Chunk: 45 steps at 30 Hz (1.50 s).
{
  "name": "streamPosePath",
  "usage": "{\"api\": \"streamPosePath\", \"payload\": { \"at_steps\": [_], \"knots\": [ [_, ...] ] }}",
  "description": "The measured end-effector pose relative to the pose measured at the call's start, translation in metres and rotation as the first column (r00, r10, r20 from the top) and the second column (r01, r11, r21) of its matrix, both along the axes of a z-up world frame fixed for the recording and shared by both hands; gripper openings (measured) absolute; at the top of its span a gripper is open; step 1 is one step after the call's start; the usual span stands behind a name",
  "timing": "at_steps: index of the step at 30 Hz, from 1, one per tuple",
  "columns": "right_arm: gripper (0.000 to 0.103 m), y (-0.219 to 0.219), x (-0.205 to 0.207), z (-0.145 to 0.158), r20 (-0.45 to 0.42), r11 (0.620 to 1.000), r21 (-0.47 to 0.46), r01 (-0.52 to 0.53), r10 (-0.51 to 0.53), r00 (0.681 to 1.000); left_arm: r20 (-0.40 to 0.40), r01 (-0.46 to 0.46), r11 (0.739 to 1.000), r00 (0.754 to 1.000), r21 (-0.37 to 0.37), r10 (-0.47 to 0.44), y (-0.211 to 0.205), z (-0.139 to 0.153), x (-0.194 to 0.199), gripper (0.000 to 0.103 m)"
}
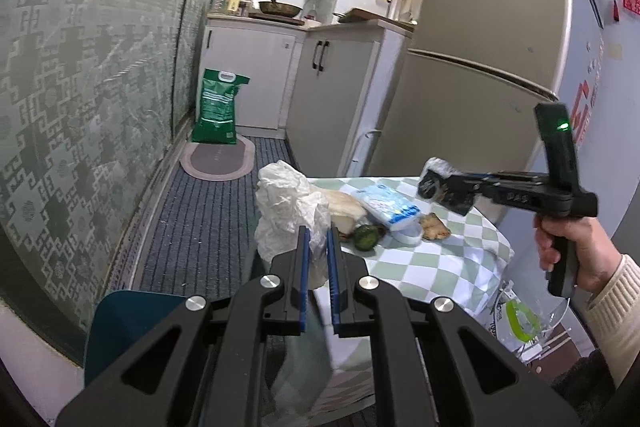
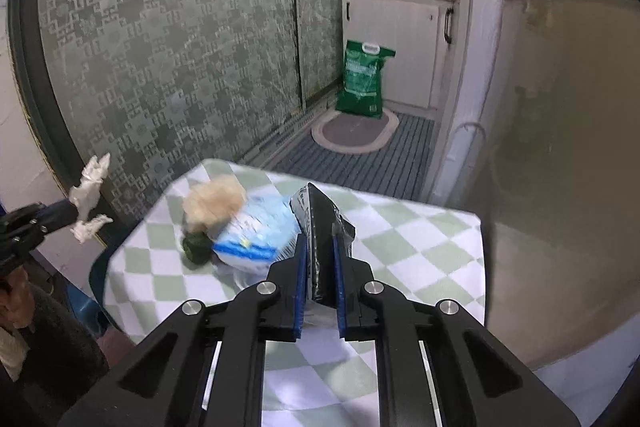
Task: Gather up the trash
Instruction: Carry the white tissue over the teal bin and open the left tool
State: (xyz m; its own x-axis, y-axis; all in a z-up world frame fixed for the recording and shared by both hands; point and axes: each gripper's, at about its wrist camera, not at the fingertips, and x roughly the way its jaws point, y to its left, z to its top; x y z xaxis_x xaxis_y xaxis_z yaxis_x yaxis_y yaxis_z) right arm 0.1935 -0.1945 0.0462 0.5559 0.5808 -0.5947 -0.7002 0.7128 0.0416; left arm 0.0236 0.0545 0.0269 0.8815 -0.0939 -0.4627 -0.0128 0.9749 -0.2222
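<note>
My left gripper (image 1: 318, 233) is shut on a crumpled white plastic bag (image 1: 288, 203), held up at the near-left corner of the table; the right wrist view shows the same bag (image 2: 89, 193) hanging from it at the left edge. My right gripper (image 2: 319, 241) is shut on a black and clear wrapper (image 2: 320, 215), lifted above the checked tablecloth (image 2: 400, 247). In the left wrist view a hand holds that gripper (image 1: 434, 183) to the right, over the table. On the cloth lie a blue-white packet (image 1: 390, 205), a dark green lump (image 1: 366, 237), a brown scrap (image 1: 436, 229) and a beige piece (image 1: 344, 205).
A beige fridge (image 1: 480, 67) stands just behind the table. White cabinets (image 1: 336, 87), a green sack (image 1: 218, 107) and an oval mat (image 1: 218, 159) lie beyond on the striped floor. A patterned glass door (image 1: 80, 87) runs along the left. A blue chair (image 1: 120, 319) sits near left.
</note>
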Motion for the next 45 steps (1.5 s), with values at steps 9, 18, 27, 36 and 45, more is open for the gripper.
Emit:
{"api": "streamPosePath", "payload": {
  "at_steps": [9, 18, 27, 36, 45],
  "knots": [
    [0.012, 0.045, -0.028, 0.036, 0.041, 0.994, 0.07, -0.087, 0.084, 0.996, -0.029, -0.073, 0.997, 0.997, 0.014, 0.074, 0.036, -0.009, -0.014, 0.01],
    [0.012, 0.114, -0.057, 0.03, 0.017, 0.978, 0.043, -0.203, 0.202, 0.979, -0.135, -0.147, 0.989, 0.98, 0.023, 0.149, 0.083, -0.043, -0.024, 0.01],
    [0.012, 0.176, -0.076, 0.011, -0.044, 0.957, 0.017, -0.289, 0.29, 0.956, -0.242, -0.164, 0.986, 0.956, 0.032, 0.167, 0.109, -0.079, -0.028, 0.01],
    [0.012, 0.219, -0.095, -0.012, -0.101, 0.939, -0.037, -0.341, 0.336, 0.936, -0.346, -0.174, 0.985, 0.924, 0.003, 0.165, 0.126, -0.116, -0.03, 0.01],
    [0.012, 0.258, -0.107, -0.035, -0.161, 0.924, -0.081, -0.375, 0.359, 0.919, -0.46, -0.191, 0.981, 0.873, -0.016, 0.162, 0.145, -0.155, -0.03, 0.009]
  ]
}}
